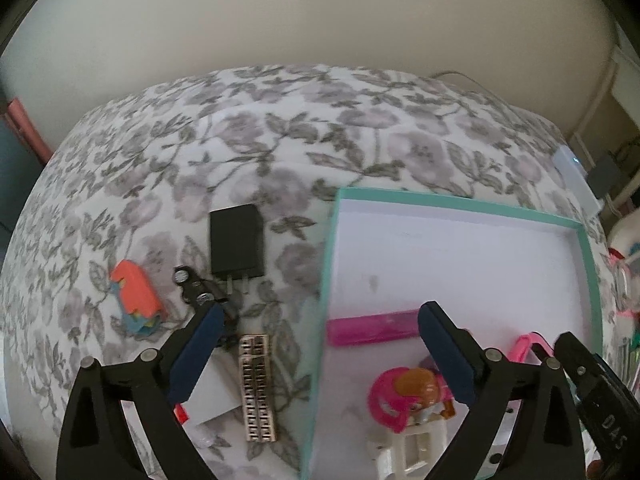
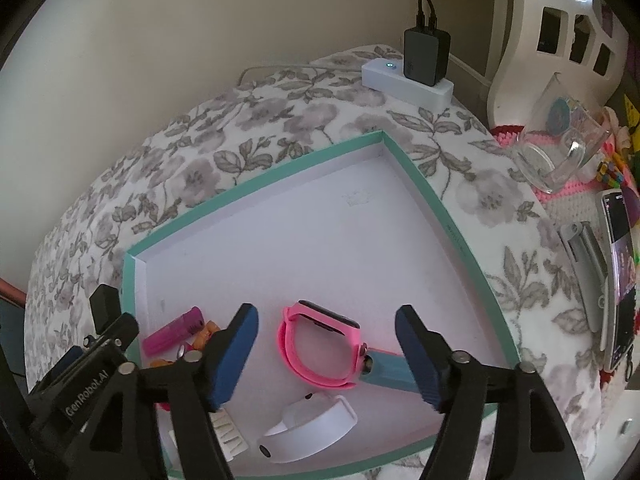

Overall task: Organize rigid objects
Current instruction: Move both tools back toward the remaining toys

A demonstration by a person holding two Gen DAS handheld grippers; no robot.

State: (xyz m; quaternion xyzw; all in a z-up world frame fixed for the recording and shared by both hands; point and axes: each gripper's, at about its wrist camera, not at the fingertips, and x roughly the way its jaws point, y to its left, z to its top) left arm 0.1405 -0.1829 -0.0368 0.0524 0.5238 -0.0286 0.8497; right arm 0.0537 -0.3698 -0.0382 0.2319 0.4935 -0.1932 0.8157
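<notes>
A teal-rimmed white box (image 1: pixel 520 208) (image 2: pixel 440 204) lies on a floral cloth. In it are a pink bar (image 1: pixel 372 326) (image 2: pixel 172 332), a pink toy figure (image 1: pixel 404 396), a pink watch (image 2: pixel 320 340), a white band (image 2: pixel 308 428) and a teal piece (image 2: pixel 388 372). Left of the box lie a black charger (image 1: pixel 237 240), an orange toy (image 1: pixel 136 288), a black clip (image 1: pixel 196 280) and a patterned strip (image 1: pixel 258 388). My left gripper (image 1: pixel 318 352) is open, straddling the box's left wall. My right gripper (image 2: pixel 326 352) is open around the pink watch.
A white power strip (image 2: pixel 404 80) with a plugged black adapter (image 2: pixel 426 56) sits at the back right. A clear glass mug (image 2: pixel 560 156), a phone (image 2: pixel 620 272) and a white basket (image 2: pixel 560 20) stand to the right. A wall lies behind.
</notes>
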